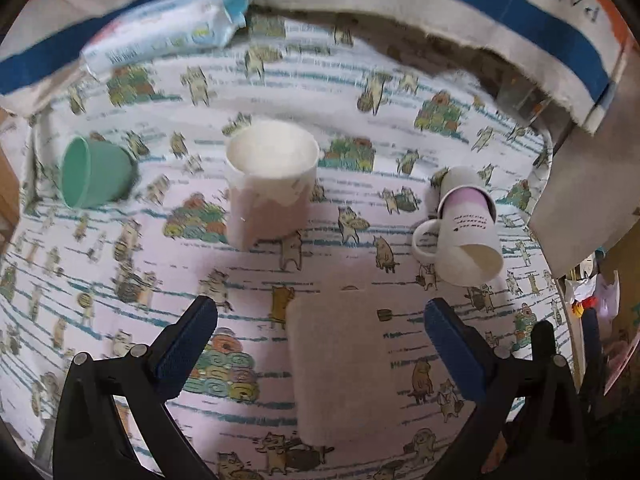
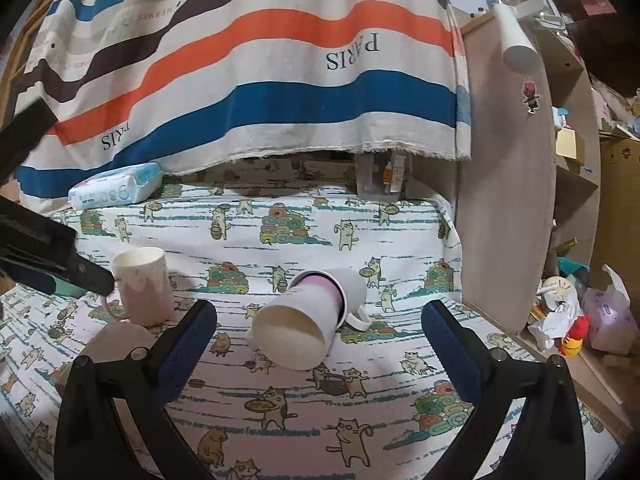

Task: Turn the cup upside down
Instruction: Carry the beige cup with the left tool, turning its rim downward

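A white and pink cup (image 1: 270, 184) stands upright, mouth up, on the cat-print cloth; it also shows in the right wrist view (image 2: 142, 286). A white and purple mug (image 1: 466, 226) with a handle lies on its side, mouth toward the cameras, as the right wrist view (image 2: 310, 318) shows. A green cup (image 1: 94, 172) lies on its side at the left. My left gripper (image 1: 320, 332) is open and empty, short of the upright cup. My right gripper (image 2: 318, 332) is open and empty, with the lying mug just beyond its fingertips.
A wipes pack (image 1: 164, 36) lies at the back left. A striped cloth (image 2: 280, 68) hangs behind the table. A pale flat pad (image 1: 340, 364) lies near the left gripper. A wooden shelf unit (image 2: 516, 168) with clutter stands at the right.
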Tool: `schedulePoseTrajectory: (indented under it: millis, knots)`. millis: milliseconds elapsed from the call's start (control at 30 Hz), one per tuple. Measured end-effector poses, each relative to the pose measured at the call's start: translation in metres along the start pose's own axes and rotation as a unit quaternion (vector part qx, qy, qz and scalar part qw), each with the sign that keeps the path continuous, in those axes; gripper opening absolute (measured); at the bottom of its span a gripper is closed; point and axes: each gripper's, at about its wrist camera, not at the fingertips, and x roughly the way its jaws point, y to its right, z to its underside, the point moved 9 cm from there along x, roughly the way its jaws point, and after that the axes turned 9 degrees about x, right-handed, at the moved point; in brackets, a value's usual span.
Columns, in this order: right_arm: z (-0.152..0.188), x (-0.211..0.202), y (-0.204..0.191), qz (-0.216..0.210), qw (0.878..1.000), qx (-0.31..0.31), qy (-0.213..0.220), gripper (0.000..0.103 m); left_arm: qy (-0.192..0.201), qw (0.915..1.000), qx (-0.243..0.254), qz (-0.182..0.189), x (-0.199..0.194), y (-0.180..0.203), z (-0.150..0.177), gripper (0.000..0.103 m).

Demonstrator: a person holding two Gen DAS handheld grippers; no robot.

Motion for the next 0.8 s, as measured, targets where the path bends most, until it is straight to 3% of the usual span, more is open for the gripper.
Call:
schedulePoseTrajectory:
  millis: [167, 300, 533, 600, 700, 800]
  knots:
    - [0.002, 0.004, 0.003, 0.006, 1.000, 0.002, -0.008, 0.103, -0.055, 0.9976, -0.025, 0.035, 0.036, 0.006, 0.004, 0.103]
    - [0.003, 0.006, 0.004, 0.006, 1.000, 0.003, -0.014, 0.103, -0.115, 0.9910, -0.045, 0.052, 0.061, 0.007, 0.014, 0.092]
    - [0.003, 0.007, 0.003, 0.007, 1.000, -0.001, -0.016, 0.103, -0.127, 0.9904, -0.038, 0.041, 0.072, 0.010, 0.016, 0.090]
    - [0.004, 0.007, 0.003, 0.006, 1.000, 0.000, -0.017, 0.103, -0.131, 0.9902, -0.034, 0.036, 0.076, 0.011, 0.015, 0.087]
    - [0.004, 0.008, 0.003, 0.007, 1.000, 0.000, -0.020, 0.103, -0.138, 0.9897, -0.024, 0.029, 0.078, 0.011, 0.015, 0.069]
    - [0.004, 0.008, 0.004, 0.008, 1.000, 0.001, -0.019, 0.103, -0.132, 0.9894, -0.033, 0.051, 0.075, 0.014, 0.014, 0.068]
